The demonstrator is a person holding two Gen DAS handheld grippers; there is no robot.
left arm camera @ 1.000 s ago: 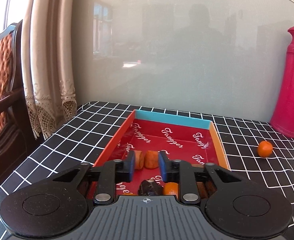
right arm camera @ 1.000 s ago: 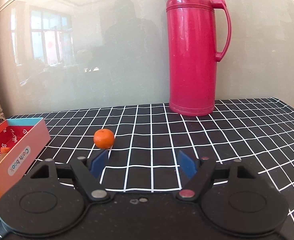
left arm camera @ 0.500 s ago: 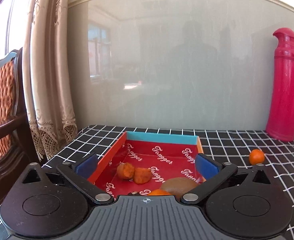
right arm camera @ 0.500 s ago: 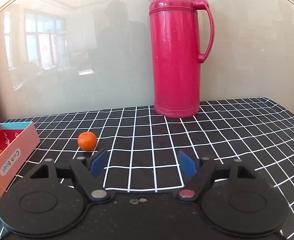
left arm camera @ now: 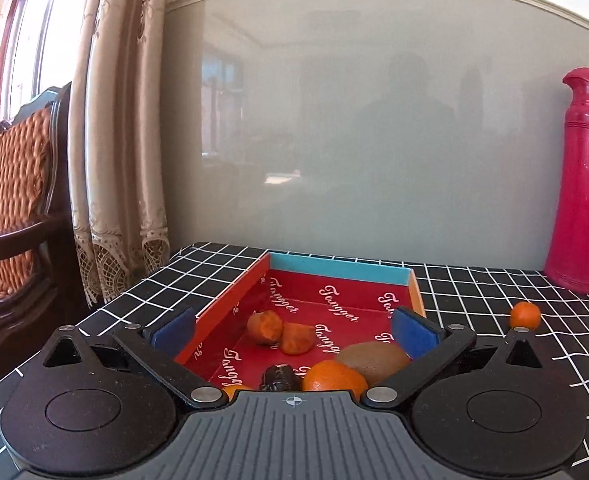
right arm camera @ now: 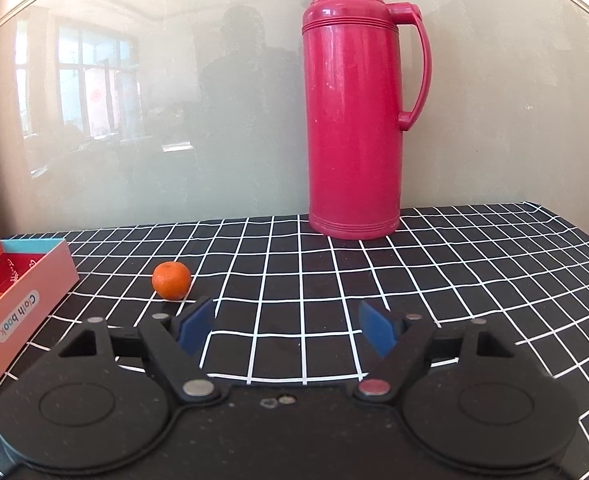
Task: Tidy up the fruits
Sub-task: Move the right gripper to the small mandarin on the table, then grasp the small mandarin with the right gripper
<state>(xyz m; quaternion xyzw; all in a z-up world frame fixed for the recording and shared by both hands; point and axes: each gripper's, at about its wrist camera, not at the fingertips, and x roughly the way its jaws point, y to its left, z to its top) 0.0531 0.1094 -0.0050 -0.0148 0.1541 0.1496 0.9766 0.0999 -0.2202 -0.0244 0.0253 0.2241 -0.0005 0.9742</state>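
Observation:
A shallow red box (left arm camera: 230, 300) lies on the checked cloth in the left wrist view. Inside it lie two orange pieces (left arm camera: 280, 330), a brown kiwi (left arm camera: 370, 358), an orange (left arm camera: 330, 376) and a dark date (left arm camera: 278, 378). My left gripper (left arm camera: 292, 330) hangs over the box's near end, wide open, nothing between its blue pads. A small mandarin (right arm camera: 171, 280) sits alone on the cloth, also seen as the mandarin (left arm camera: 525, 315) right of the box. My right gripper (right arm camera: 288, 326) stands open just behind and right of the mandarin, holding nothing. The box's side (right arm camera: 22, 308) shows at the left.
A tall red thermos jug (right arm camera: 352, 120) stands at the back of the table against a glossy wall panel. A wooden chair (left arm camera: 10, 216) and a curtain (left arm camera: 118, 140) stand beyond the table's left edge (left arm camera: 106, 308). Bare checked cloth (right arm camera: 454, 280) lies right of the mandarin.
My left gripper opened wide from nearly shut and tilted up over the box; a kiwi now lies in the box. The right gripper's view shifted slightly; the mandarin has not moved.

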